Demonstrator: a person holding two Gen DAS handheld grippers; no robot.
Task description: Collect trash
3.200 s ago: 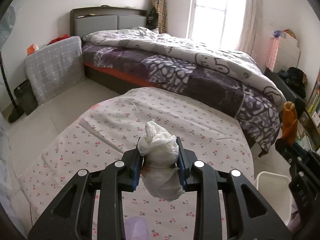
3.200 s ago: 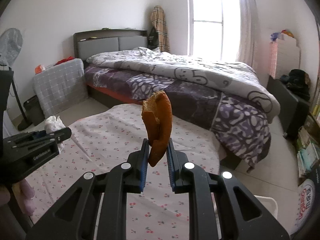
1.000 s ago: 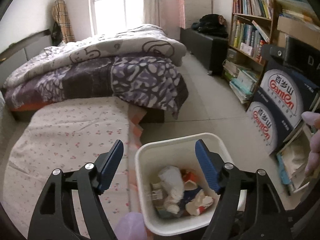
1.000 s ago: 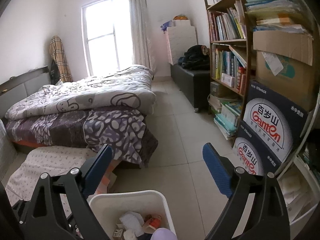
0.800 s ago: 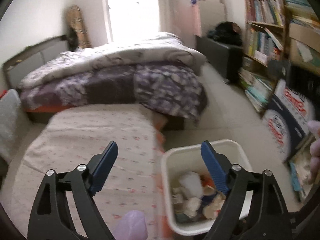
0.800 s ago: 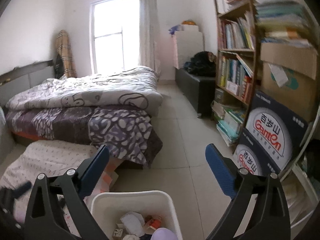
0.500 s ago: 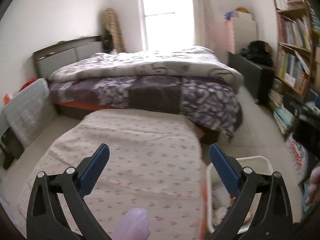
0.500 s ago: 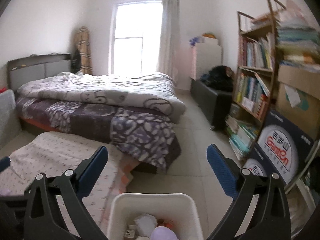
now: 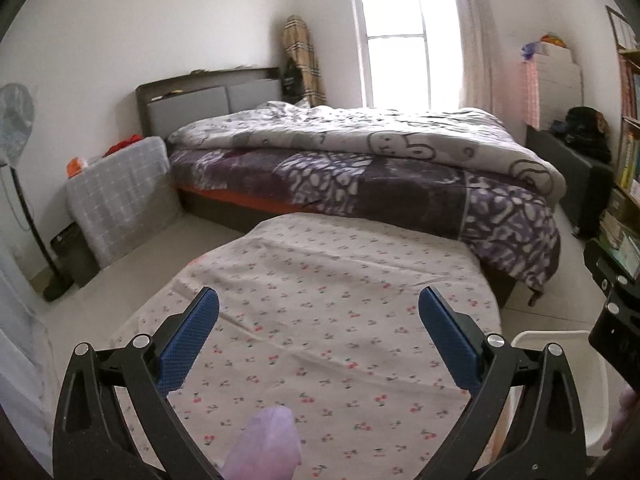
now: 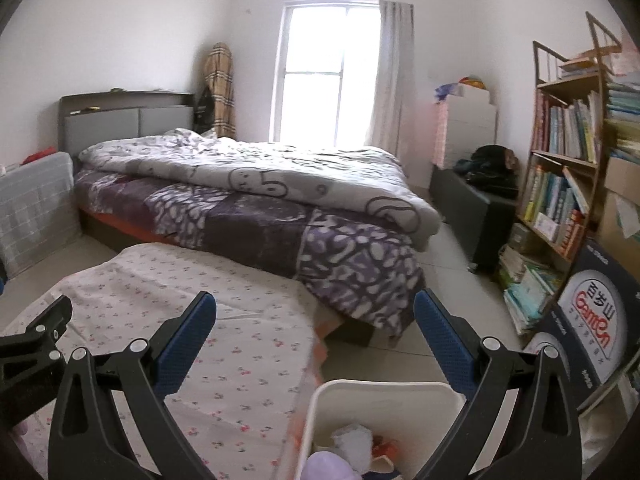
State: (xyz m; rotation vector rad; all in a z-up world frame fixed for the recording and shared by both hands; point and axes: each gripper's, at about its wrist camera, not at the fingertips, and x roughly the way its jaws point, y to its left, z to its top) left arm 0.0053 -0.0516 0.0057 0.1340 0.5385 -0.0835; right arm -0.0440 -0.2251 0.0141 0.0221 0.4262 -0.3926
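- Scanning the floral-sheeted counter for more trash, we find no scrap on the part we can see, so the step in hand is, in our judgement, a search and not a grasp
- Our left hand-held gripper hangs over the sheet with its jaws spread wide and nothing between them
- Our right hand-held gripper is released too, empty, above the white bin
- The collected trash, crumpled white and orange bits, lies inside that bin, which stands on the floor just beside the counter's edge
- To search well, we would sweep both cameras slowly over the sheet's folds and the floor by the bed, and keep the jaws apart until a piece sits squarely between the pads
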